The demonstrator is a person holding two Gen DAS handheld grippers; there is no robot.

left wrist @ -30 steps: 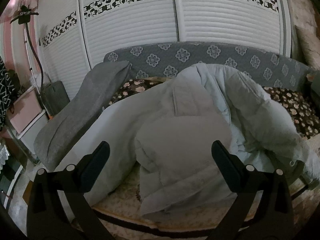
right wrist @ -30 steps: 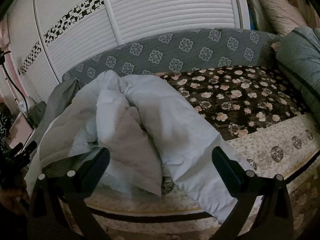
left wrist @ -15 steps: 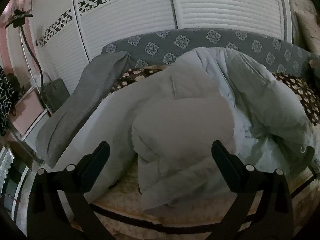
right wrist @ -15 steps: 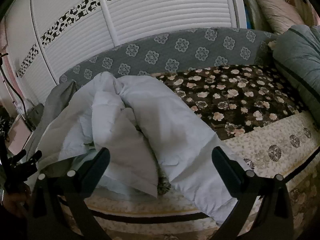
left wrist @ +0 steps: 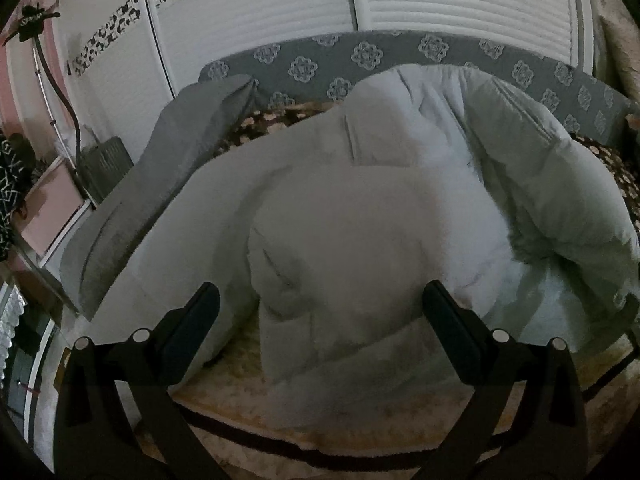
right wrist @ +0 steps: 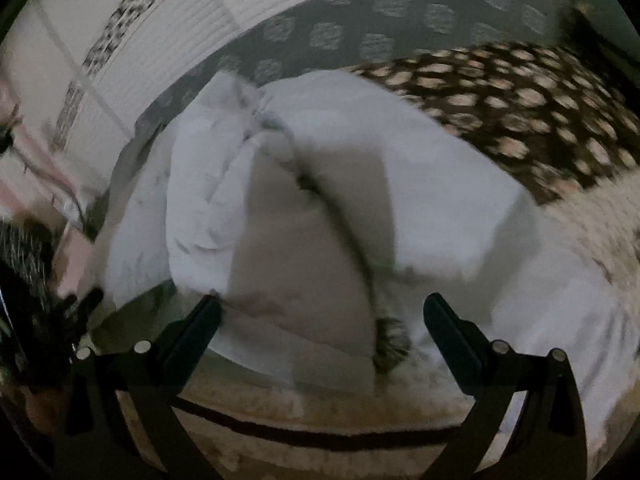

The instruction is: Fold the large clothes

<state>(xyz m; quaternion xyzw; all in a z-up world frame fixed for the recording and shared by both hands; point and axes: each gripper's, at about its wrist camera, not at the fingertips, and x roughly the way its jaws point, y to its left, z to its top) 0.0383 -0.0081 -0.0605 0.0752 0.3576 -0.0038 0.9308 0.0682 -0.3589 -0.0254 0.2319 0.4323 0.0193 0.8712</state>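
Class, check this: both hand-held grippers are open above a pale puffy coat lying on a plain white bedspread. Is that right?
Not quite. The bedspread is dark with a floral print, as the right wrist view shows. Both hand-held grippers are open above the pale puffy coat.

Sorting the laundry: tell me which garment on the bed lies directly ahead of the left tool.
The pale puffy coat, bunched between the open left tool fingers. The darker grey garment drapes off to the left.

Black tongs (left wrist: 319, 312), flat fingers, seemingly silver screws.
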